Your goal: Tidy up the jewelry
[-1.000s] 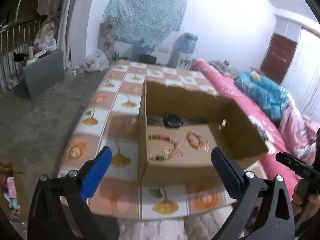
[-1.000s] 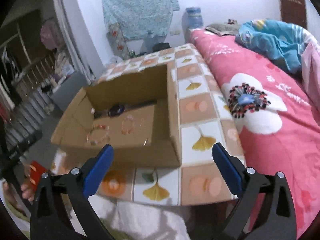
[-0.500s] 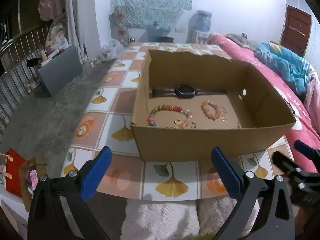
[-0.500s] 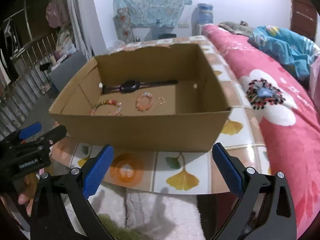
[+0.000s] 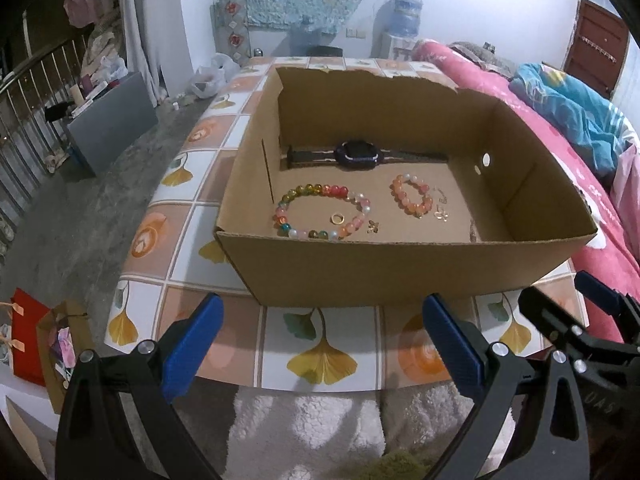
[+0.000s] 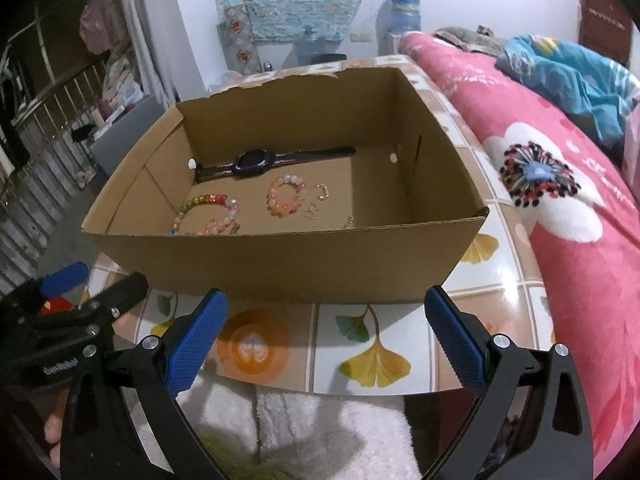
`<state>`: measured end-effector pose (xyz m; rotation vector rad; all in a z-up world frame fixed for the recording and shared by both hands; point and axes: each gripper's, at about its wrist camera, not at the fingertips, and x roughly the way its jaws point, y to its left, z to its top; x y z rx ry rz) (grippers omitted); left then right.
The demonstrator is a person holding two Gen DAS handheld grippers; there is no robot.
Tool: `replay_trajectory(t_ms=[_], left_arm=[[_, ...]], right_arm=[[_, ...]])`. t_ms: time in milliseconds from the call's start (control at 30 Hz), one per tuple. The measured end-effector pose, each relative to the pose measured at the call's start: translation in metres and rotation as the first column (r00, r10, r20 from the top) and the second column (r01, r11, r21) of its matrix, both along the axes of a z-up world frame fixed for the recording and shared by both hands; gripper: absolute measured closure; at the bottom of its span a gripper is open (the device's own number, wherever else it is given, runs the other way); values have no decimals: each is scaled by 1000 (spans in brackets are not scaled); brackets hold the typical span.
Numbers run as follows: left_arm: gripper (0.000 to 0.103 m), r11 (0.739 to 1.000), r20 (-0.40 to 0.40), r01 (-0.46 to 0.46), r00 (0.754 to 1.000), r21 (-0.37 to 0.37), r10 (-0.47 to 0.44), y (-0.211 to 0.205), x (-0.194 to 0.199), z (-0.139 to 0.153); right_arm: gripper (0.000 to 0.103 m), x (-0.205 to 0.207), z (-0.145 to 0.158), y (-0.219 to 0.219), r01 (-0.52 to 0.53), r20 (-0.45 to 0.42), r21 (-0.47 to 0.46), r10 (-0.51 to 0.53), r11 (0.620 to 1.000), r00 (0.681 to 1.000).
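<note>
An open cardboard box [image 5: 400,272] [image 6: 280,264] stands on a tiled table [image 5: 320,360]. Inside lie a dark watch [image 5: 356,154] [image 6: 256,162], a multicoloured bead bracelet [image 5: 320,212] [image 6: 204,210], a smaller orange bead bracelet [image 5: 412,198] [image 6: 285,196], a gold ring [image 5: 337,218] and small gold pieces [image 5: 440,212]. My left gripper [image 5: 320,344] is open in front of the box, nothing between its fingers. My right gripper [image 6: 322,340] is also open and empty, just short of the box's near wall. Each view shows the other gripper at its side edge.
A pink flowered bed cover [image 6: 560,200] runs along the table's right side with a blue blanket [image 5: 576,112] on it. White fluffy fabric [image 5: 304,432] lies below the table's near edge. A grey panel [image 5: 112,120] and railing stand on the left; a red bag [image 5: 26,336] sits on the floor.
Both views have swung and closed in on the box, now seen squarely from its near side. The jewelry in the box has not moved. Both grippers stay open.
</note>
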<state>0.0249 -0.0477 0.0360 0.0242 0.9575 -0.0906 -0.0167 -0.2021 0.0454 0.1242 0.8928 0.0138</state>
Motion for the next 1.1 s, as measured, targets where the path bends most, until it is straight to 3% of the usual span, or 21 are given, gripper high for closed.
replay_trajectory(t_ms=[1100], left_arm=[[6, 1000, -33, -14, 999, 20, 15, -5, 5, -5]], right_arm=[[8, 8, -7, -1, 14, -46, 9, -14, 1000, 999]])
